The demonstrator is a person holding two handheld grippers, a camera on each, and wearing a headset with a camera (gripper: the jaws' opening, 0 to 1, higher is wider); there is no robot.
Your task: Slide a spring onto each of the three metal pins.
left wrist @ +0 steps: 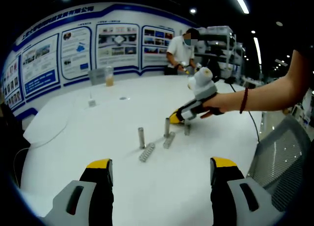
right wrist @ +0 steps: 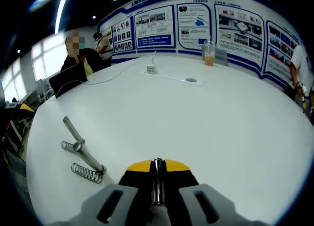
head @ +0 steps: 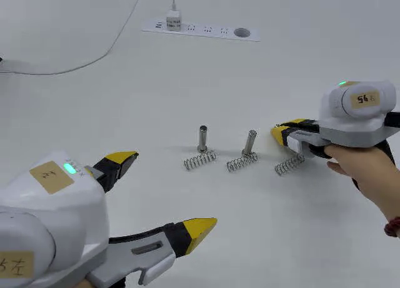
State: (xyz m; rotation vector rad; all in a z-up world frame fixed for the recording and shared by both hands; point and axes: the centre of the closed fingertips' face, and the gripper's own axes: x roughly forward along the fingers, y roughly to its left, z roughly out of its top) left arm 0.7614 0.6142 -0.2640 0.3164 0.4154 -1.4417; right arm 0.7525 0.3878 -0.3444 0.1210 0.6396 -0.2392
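On the white table [head: 187,82], two smooth steel pins stand upright, the left pin [head: 203,138] and the middle pin [head: 250,141]. Three coiled wire springs lie flat: a spring [head: 199,160] at the first, a spring [head: 242,162] at the second, a spring [head: 289,165] just below the right gripper [head: 282,133]. Its yellow-tipped jaws are clamped on the third pin [right wrist: 157,179], and a hand [head: 369,169] holds it level from the right. The left gripper [head: 161,193] hovers low, jaws wide apart.
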